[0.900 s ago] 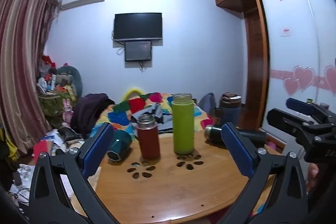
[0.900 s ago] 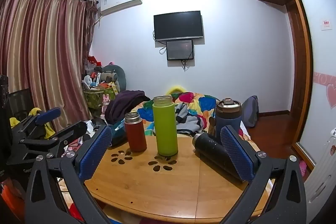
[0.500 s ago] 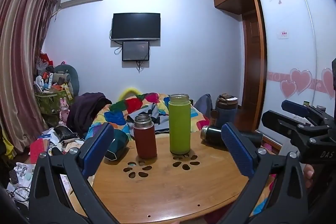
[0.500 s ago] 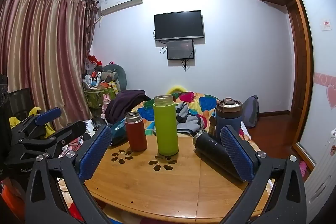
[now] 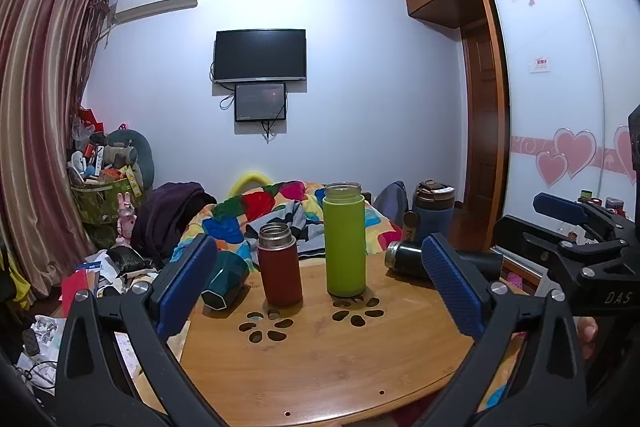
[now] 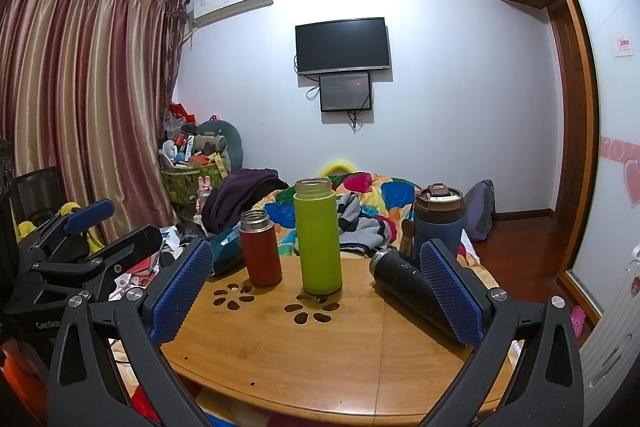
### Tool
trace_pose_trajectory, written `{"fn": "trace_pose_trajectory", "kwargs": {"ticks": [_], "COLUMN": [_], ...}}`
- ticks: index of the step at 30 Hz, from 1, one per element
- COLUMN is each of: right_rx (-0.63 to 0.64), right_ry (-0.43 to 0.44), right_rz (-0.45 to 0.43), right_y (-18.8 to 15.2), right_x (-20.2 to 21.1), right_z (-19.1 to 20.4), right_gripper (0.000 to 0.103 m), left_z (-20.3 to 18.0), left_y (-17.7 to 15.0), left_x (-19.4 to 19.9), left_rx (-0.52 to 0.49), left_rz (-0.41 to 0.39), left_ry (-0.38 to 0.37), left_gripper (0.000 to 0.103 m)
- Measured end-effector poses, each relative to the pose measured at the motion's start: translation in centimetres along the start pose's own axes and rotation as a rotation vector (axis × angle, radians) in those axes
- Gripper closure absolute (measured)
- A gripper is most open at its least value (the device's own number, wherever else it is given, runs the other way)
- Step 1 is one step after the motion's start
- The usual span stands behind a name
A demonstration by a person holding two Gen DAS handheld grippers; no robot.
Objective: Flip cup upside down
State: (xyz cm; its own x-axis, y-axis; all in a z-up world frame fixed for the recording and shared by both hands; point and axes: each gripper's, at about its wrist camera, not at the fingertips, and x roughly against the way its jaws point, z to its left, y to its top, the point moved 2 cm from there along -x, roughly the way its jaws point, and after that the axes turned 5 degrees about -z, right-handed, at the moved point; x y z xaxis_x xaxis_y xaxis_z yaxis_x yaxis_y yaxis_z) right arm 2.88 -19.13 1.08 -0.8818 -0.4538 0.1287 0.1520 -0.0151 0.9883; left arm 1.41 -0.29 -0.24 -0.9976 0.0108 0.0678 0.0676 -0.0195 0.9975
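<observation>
Both the left tool (image 5: 320, 287) and right tool (image 6: 316, 287) hover spread wide and empty before the round wooden bench (image 6: 320, 347), where the tall lime-green metal cup (image 6: 317, 237) stands upright, mouth up, just right of the shorter red steel flask (image 6: 260, 249).

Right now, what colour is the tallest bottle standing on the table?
Lime green, with a clear rim at the top; the tallest bottle shows best in the right wrist view.

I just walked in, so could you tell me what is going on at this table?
A person holds the left gripper and right gripper open over the wooden table, gripping nothing. A red cup and green cup stand upright; a black flask and teal cup lie sideways. Nothing is flipped yet.
</observation>
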Motion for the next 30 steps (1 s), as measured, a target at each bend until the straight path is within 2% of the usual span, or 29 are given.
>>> {"fn": "trace_pose_trajectory", "kwargs": {"ticks": [30], "right_rx": [0.002], "right_ry": [0.011], "right_rz": [0.012], "right_y": [-0.74], "right_x": [-0.59], "right_z": [0.05], "right_gripper": [0.000], "left_z": [0.48], "left_y": [-0.34], "left_x": [-0.36], "left_rx": [0.017], "left_rz": [0.020], "left_ry": [-0.004], "left_gripper": [0.000]}}
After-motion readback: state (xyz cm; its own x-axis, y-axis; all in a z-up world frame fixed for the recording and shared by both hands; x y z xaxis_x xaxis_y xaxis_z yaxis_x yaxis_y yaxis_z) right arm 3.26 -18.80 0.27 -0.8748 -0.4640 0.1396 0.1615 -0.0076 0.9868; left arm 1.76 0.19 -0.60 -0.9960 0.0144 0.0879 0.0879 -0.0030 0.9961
